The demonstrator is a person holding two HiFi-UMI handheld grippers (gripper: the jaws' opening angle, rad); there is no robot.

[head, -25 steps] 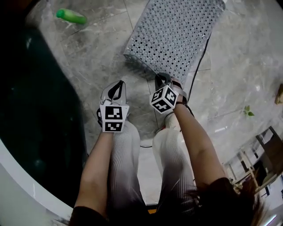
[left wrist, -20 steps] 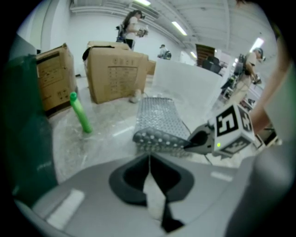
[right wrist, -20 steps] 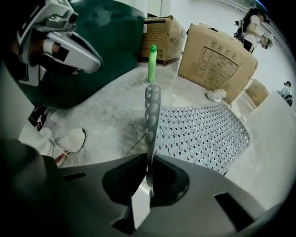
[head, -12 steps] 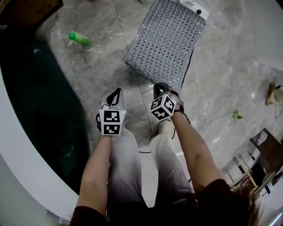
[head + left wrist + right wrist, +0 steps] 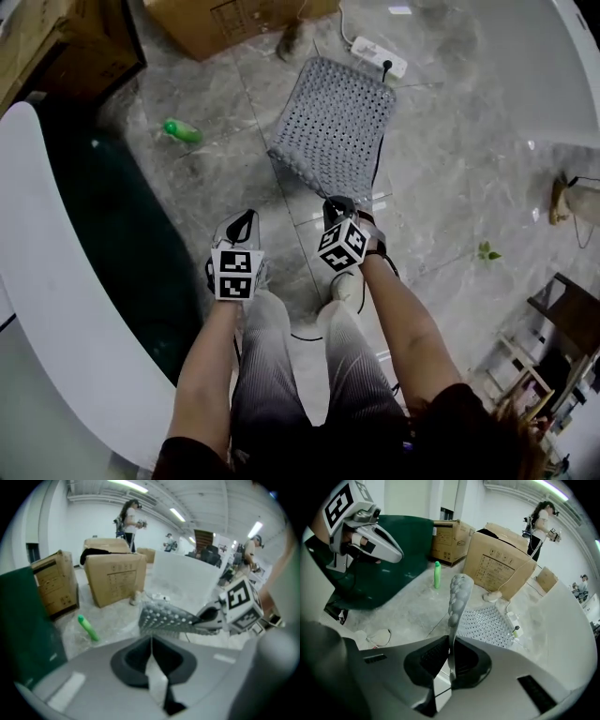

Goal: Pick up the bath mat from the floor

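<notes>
The grey perforated bath mat (image 5: pixel 333 127) slopes from the floor up to my right gripper (image 5: pixel 337 204), which is shut on its near edge. In the right gripper view the knobbly mat edge (image 5: pixel 458 597) rises straight out of the closed jaws, and the rest of the mat (image 5: pixel 487 625) hangs down to the floor beyond. My left gripper (image 5: pixel 246 220) is held beside the right one, to its left, shut with nothing between its pads. From the left gripper view the lifted mat (image 5: pixel 168 618) and the right gripper (image 5: pixel 211 616) show just ahead.
A green bottle (image 5: pixel 183 130) lies on the marble floor left of the mat. A white-rimmed tub (image 5: pixel 56 281) with a dark green inside fills the left. Cardboard boxes (image 5: pixel 225 19) and a white power strip (image 5: pixel 375 56) lie beyond the mat. People stand far off.
The head view has risen, so floor and mat look smaller and farther. My right gripper keeps its hold and the mat's near edge has come up with it. The left gripper stays alongside.
</notes>
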